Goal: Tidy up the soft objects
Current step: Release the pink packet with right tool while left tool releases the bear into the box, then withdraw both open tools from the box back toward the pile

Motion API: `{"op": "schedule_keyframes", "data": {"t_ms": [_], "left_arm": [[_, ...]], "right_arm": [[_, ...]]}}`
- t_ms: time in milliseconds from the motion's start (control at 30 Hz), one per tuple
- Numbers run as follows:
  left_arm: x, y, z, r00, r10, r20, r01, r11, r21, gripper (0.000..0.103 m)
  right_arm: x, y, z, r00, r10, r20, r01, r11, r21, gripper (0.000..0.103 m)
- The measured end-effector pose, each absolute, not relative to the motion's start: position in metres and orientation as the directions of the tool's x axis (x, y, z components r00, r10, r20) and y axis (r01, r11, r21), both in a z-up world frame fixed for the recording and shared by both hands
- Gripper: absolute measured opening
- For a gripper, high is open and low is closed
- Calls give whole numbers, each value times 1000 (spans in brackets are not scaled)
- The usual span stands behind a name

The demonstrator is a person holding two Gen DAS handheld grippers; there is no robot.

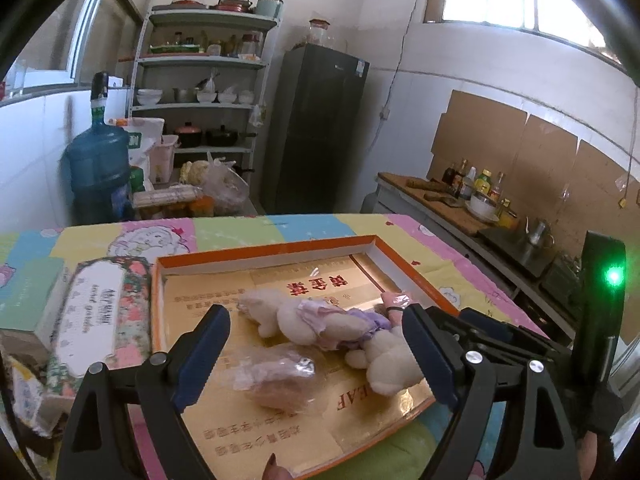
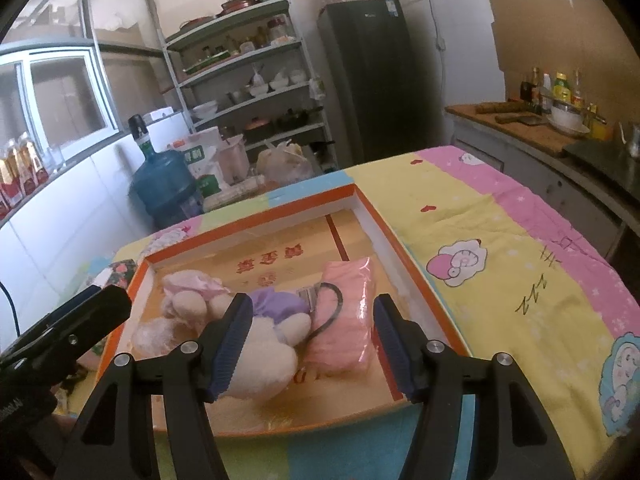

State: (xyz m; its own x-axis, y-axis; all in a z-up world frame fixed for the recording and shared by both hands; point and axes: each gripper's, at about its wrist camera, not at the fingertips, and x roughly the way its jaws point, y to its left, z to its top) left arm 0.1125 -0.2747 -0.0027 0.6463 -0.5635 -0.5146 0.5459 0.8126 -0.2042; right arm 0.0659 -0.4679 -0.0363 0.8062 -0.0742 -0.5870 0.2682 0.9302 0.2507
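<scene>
- Your left gripper (image 1: 316,360) is spread wide and holds nothing, hovering over a clear plastic-wrapped beige bundle (image 1: 280,380).
- Your right gripper (image 2: 310,348) is just as wide and empty, above a pink plastic-wrapped soft pack (image 2: 346,316).
- Between them lies a cream plush toy in a purple dress (image 2: 260,344).
- All sit inside the shallow orange-rimmed cardboard tray (image 2: 412,256) on the pastel cartoon tablecloth (image 2: 500,248).

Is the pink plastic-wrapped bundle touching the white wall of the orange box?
Apart. In the right wrist view, a strip of golden box floor shows between the pink bundle and the right-hand white wall of the orange box.
</scene>
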Motion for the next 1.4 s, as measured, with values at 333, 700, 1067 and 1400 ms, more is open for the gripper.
{"op": "schedule_keyframes", "data": {"t_ms": [333, 700, 1067, 1400], "left_arm": [[79, -233, 17, 734, -524, -432, 518, 843, -142, 88], [49, -182, 24, 780, -494, -384, 485, 865, -127, 88], [29, -124, 17, 821, -416, -390, 402, 908, -120, 93], [9, -57, 7, 851, -329, -410, 295, 944, -144, 91]], "right_arm": [[48, -433, -15, 841, -52, -539, 214, 946, 244, 65], [33, -393, -5, 853, 5, -522, 155, 952, 264, 65], [26, -335, 0, 859, 74, -507, 66, 965, 253, 65], [24, -268, -7, 851, 135, -508, -22, 975, 221, 65]]}}
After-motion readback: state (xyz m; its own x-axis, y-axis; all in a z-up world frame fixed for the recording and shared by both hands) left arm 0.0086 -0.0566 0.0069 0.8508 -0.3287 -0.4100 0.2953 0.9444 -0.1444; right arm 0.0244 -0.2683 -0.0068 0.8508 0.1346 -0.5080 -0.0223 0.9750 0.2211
